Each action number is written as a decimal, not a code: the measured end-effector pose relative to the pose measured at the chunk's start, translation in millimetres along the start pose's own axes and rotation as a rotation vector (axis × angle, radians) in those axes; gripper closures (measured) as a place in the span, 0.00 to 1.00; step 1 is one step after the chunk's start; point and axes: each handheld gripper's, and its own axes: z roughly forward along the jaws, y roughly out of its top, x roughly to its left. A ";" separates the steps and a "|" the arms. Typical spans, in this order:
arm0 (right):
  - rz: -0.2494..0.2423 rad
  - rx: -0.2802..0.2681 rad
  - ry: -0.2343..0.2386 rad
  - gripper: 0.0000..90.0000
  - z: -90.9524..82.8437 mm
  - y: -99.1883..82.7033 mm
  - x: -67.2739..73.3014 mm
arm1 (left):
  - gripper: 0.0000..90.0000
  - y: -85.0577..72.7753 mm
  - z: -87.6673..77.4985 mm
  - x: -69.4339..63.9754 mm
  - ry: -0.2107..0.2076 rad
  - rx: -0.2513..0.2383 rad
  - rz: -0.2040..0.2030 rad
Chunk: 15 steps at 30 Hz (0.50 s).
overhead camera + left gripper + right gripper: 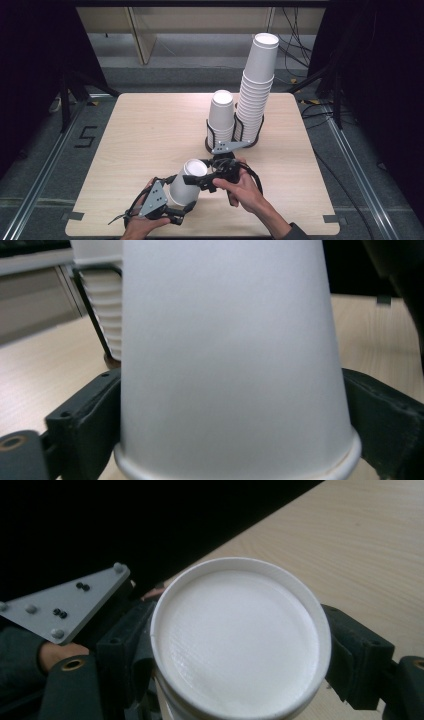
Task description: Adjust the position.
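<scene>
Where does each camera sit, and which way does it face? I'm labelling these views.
High view: above the person's side, looking forward and down on the table and cup stacks; left hand and right hand show.
Left gripper view: on the left gripper, looking along the paper cup toward the stacks; its jaws show.
Right gripper view: on the right gripper, facing the cup's base; its jaws and a grey plate show.
Shared: the paper cup.

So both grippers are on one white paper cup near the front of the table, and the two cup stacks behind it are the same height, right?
Not quite. Both grippers, left gripper and right gripper, do flank the white paper cup, but the high view shows the right stack far taller than the left stack.
</scene>
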 end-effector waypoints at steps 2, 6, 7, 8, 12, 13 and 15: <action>0.019 -0.039 0.015 0.27 -2.8 1.2 -0.5 | 0.03 -0.3 -0.4 -0.1 0.000 -0.040 -0.029; 0.074 -0.075 0.028 0.27 -6.1 2.1 1.4 | 0.03 0.8 -0.7 -1.8 0.012 -0.078 -0.039; 0.062 -0.084 0.026 0.27 -5.4 2.2 -0.1 | 0.03 0.6 -0.4 -2.6 0.019 -0.089 -0.051; 0.071 -0.095 0.030 0.27 -5.8 2.1 0.0 | 0.02 0.3 -0.7 -2.3 0.023 -0.092 -0.058; 0.084 -0.109 0.038 0.27 -5.4 1.8 0.4 | 0.00 -0.8 2.1 -0.8 0.037 -0.108 -0.078; 0.080 -0.104 0.035 0.27 -4.9 1.7 0.6 | 0.00 -0.9 1.8 -0.6 0.040 -0.106 -0.072; 0.078 -0.109 0.036 0.27 -4.4 1.4 0.5 | 0.00 0.0 -0.2 -1.1 0.045 -0.089 -0.074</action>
